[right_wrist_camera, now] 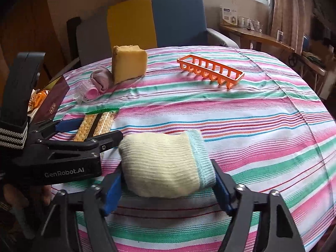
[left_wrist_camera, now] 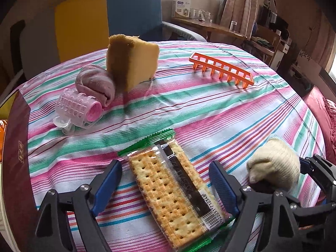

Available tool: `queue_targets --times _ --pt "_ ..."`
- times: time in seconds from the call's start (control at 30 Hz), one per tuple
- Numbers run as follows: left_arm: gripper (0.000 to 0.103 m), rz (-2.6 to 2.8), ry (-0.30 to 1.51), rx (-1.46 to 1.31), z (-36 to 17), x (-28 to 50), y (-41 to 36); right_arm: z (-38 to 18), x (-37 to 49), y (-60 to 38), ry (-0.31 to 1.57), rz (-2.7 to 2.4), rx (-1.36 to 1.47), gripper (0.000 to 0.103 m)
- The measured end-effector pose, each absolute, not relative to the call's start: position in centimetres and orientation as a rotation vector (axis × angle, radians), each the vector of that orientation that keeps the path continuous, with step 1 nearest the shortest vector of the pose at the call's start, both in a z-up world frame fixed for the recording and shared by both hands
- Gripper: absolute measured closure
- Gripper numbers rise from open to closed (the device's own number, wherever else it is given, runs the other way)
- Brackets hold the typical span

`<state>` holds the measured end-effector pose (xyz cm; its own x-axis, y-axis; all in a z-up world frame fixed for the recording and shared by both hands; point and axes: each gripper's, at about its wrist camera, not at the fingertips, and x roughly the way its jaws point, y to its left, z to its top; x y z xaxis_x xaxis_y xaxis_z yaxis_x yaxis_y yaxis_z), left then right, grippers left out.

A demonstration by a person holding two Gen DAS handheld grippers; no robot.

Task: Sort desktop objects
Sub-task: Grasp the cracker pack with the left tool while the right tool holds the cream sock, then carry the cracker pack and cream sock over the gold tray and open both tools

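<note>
**Both grippers on soft/brittle items at the near edge of the table**

Right gripper (right_wrist_camera: 168, 185): blue pads sit against both sides of the cream sock bundle (right_wrist_camera: 166, 163), and the knit bulges between them, so I judge it clamped. The bundle is at the table's near edge, its underside about level with the cloth; I can't tell if it is lifted. Handling: light, soft, compressible, not fragile. The knit grips well, but a rolled bundle can unroll if held by the pale blue cuff, so take it across the thick middle, as it is held now.

Left gripper (left_wrist_camera: 166, 182): jaws spread wide, straddling the cracker pack (left_wrist_camera: 172, 191) with a gap on each side and holding nothing. The pack lies flat near the table's near-left edge, long axis running away from the gripper. Handling: light, stiff as a slab, brittle inside, with slick film. Pinch across the short width at mid-length, gently; the crimped green ends are too floppy to hold.

Beyond them, toward the far-left edge: a pink hair roller (left_wrist_camera: 78, 109), a mauve sock bundle (left_wrist_camera: 96, 84) touching it, and a yellow sponge (left_wrist_camera: 132, 63) standing on end against that sock. An orange plastic rack (left_wrist_camera: 221, 69) lies well apart toward the far right. A dark red box (left_wrist_camera: 14, 163) sits at the left edge.
</note>
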<state>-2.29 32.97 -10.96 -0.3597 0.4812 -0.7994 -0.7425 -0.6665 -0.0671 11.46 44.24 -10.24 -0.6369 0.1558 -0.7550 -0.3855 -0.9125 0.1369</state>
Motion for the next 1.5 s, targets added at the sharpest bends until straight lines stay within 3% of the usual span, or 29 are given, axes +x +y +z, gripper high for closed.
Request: queue_targets --times 0.17,0.3,0.63,0.93,1.23,1.5 --pt "0.046 2.078 0.374 -1.081 -10.6 -2.3 31.5 -10.2 11.7 43.9 0.407 2.562 -1.152 0.033" --pt "0.054 2.057 0.308 -1.111 -10.2 -2.2 29.9 -10.2 12.0 43.5 0.395 2.557 -1.164 0.033" --pt "0.055 2.067 0.271 -1.145 -9.5 0.2 26.1 -10.4 12.2 41.9 0.332 2.538 -1.188 0.033" --pt "0.055 2.162 0.227 -0.991 -4.7 1.9 21.0 -10.0 11.7 39.9 0.345 2.550 -1.236 0.034" --pt "0.055 2.374 0.053 -0.959 -1.9 -0.6 11.4 -7.6 7.8 33.0 0.338 2.757 -1.320 0.036" --pt "0.055 2.550 -0.027 -0.970 -2.1 -5.0 4.1 -2.9 1.8 24.3 0.173 3.014 -1.317 0.036"
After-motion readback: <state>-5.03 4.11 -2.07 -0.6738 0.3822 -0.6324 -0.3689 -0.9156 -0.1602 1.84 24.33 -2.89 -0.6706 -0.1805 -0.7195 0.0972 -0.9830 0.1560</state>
